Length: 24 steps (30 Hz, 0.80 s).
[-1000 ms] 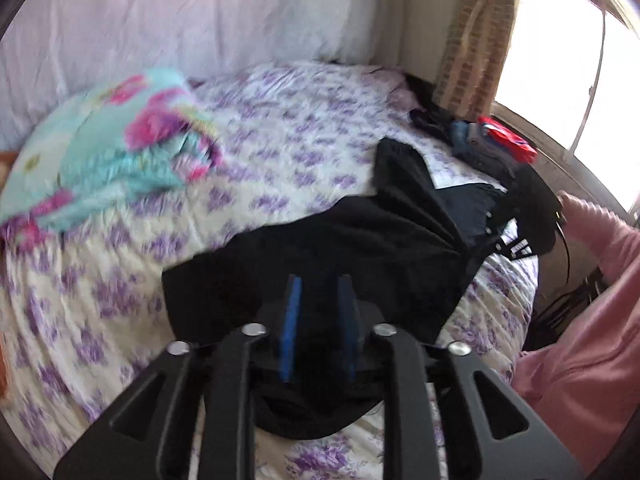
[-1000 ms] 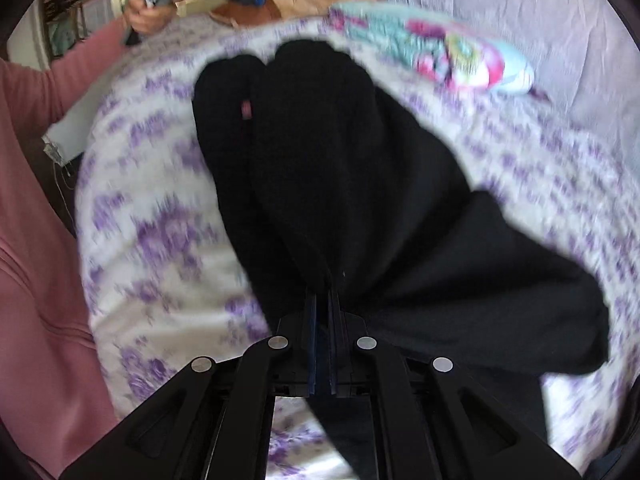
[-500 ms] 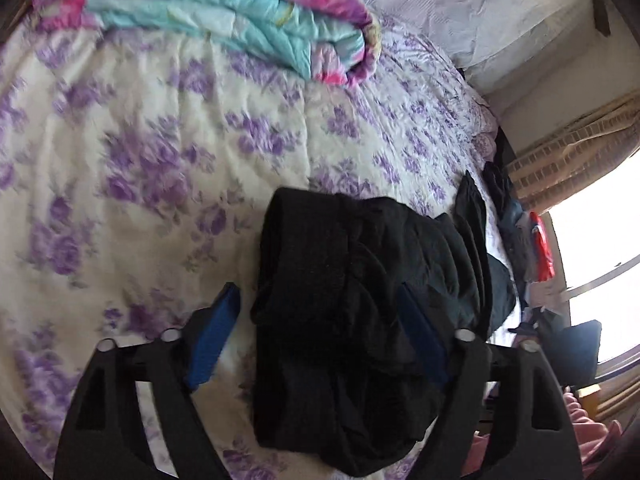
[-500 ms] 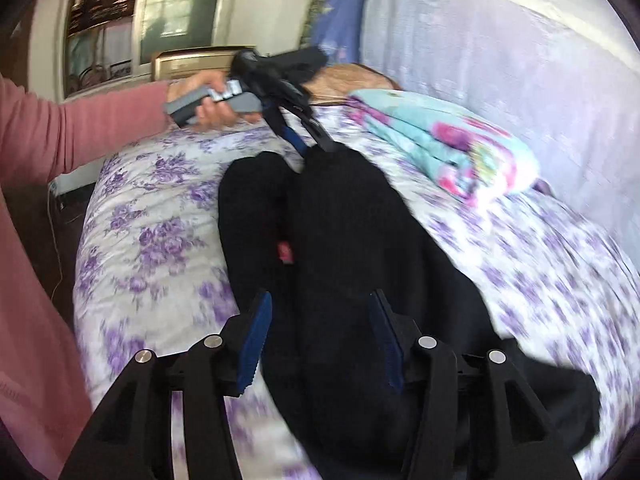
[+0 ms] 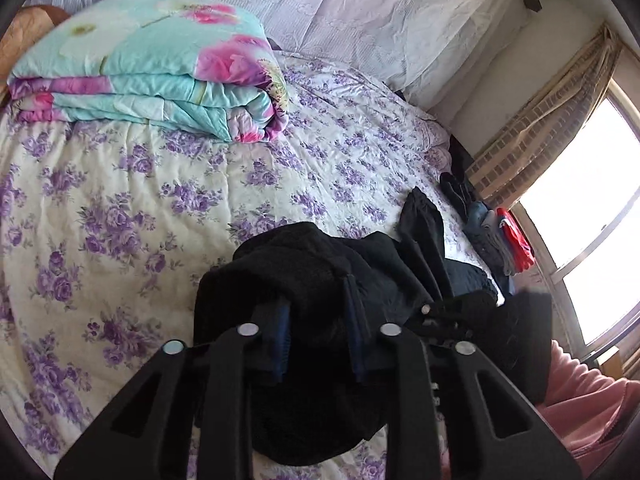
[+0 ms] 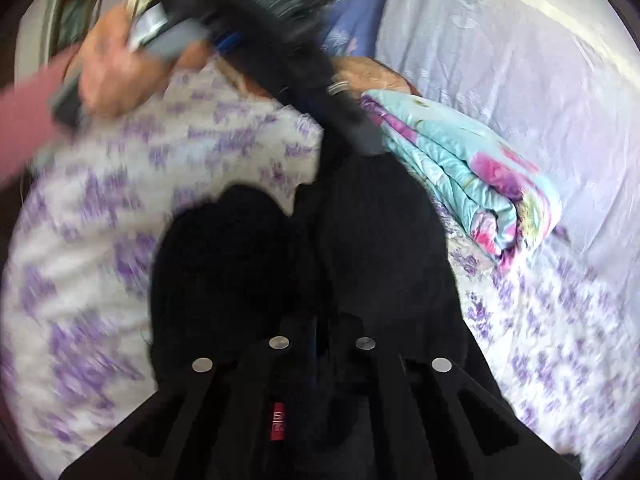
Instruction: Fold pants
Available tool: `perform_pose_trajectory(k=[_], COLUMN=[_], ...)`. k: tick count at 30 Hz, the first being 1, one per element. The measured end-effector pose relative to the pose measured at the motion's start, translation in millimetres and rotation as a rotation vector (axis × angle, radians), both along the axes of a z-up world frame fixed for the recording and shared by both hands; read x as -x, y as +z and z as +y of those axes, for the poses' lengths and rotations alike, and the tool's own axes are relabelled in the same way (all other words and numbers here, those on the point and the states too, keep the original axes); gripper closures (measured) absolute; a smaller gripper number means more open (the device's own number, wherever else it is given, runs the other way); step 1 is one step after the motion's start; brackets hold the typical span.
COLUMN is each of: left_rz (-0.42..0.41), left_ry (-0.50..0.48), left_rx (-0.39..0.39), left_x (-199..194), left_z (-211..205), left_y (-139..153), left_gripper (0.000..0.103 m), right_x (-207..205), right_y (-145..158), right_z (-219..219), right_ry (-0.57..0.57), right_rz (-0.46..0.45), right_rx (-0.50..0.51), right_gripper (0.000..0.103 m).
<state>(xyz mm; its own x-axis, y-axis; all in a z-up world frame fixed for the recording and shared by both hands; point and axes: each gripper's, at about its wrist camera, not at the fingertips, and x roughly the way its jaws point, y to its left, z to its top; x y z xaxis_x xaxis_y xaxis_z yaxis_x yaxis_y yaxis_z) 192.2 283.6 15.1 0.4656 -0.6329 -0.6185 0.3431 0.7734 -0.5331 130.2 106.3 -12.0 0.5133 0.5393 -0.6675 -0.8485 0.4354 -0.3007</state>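
Pants (image 5: pixel 304 280) lie bunched at 6 o'clock on the bed (image 5: pixel 120 200), quilt (image 5: pixel 152 72) at 11. Your left gripper (image 5: pixel 318 334) has its fingers clamped on a thick fold; your right gripper (image 6: pixel 320 344) has its fingers nearly together on cloth. Risk: bulky layers may slip out or drag unevenly, since the fabric is heaped. No containers visible.

Black plastic left gripper (image 5: pixel 318 332), blue pads lining its fingers (image 5: pixel 281 334), four round silver screws across the frame. Right gripper (image 6: pixel 322 336) matches, small red label beneath. Pink sleeve (image 5: pixel 588 404), bare hand (image 6: pixel 120 76).
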Motion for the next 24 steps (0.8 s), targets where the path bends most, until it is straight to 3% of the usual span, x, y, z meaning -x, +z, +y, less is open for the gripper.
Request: perform_pose_trajectory(k=[4, 6, 9, 11, 14, 17, 19, 20, 21, 22, 24], left_rz=[-0.074, -0.097, -0.052, 0.029, 0.086, 0.027, -0.040, -0.087, -0.113, -0.140, -0.174], left_ry=[0.014, 0.027, 0.062, 0.118, 0.180, 0.244, 0.275, 0.274, 0.266, 0.244, 0.185], left_rx=[0.060, 0.079, 0.048, 0.016, -0.013, -0.096, -0.168, -0.200, -0.219, -0.236, -0.203], left_x=[33, 54, 72, 81, 93, 100, 101, 101, 100, 94, 83], left_z=[21, 29, 34, 39, 50, 58, 51, 40, 32, 14, -16], left_y=[14, 6, -23, -53, -68, -44, -21, -9, -2, 7, 15], left_gripper=[0.082, 0.083, 0.083, 0.085, 0.084, 0.086, 0.085, 0.085, 0.077, 0.061, 0.044], right_x=[39, 61, 68, 68, 72, 74, 71, 69, 65, 65, 62], right_y=[28, 17, -23, -48, -47, -22, -21, -24, -32, -32, -28], right_z=[-16, -13, -2, 2, 2, -5, -8, -8, -10, -15, -30], right_ry=[0.082, 0.126, 0.151, 0.147, 0.154, 0.144, 0.129, 0.125, 0.096, 0.079, 0.051], right_rz=[-0.071, -0.093, -0.051, 0.000, -0.031, -0.044, -0.022, 0.007, 0.041, 0.058, 0.143], right_rx=[-0.060, -0.010, 0.085, 0.102, 0.100, 0.039, 0.025, 0.031, 0.032, 0.016, -0.035], right_gripper=[0.099, 0.098, 0.098, 0.098, 0.098, 0.098, 0.092, 0.069, 0.053, 0.053, 0.053])
